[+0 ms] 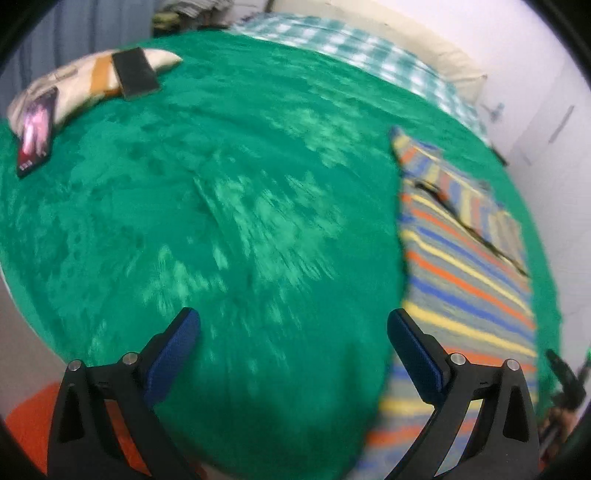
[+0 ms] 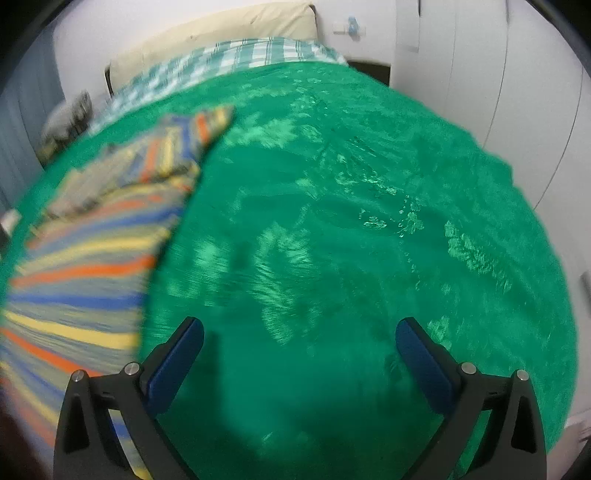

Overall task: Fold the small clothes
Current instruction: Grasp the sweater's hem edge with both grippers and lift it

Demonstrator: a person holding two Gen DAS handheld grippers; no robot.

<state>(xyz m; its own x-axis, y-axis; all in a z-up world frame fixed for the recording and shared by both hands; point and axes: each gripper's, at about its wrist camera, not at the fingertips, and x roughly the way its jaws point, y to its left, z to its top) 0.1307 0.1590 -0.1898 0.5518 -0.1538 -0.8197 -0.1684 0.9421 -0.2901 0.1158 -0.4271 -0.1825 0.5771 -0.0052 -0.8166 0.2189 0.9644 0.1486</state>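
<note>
A small striped garment (image 1: 465, 273) in grey, blue, orange and yellow lies flat on the green blanket (image 1: 229, 192), at the right of the left wrist view. It also shows at the left of the right wrist view (image 2: 92, 236). My left gripper (image 1: 293, 321) is open and empty above the blanket, its right finger over the garment's left edge. My right gripper (image 2: 299, 330) is open and empty above the bare blanket (image 2: 369, 206), just right of the garment. Both views are motion-blurred.
A cream pillow (image 1: 74, 85) with a black pouch (image 1: 135, 74) and a phone (image 1: 37, 133) sits at the far left. A checked sheet (image 1: 351, 48) and a beige headboard cushion (image 2: 221, 33) lie at the bed's far end. White walls surround it.
</note>
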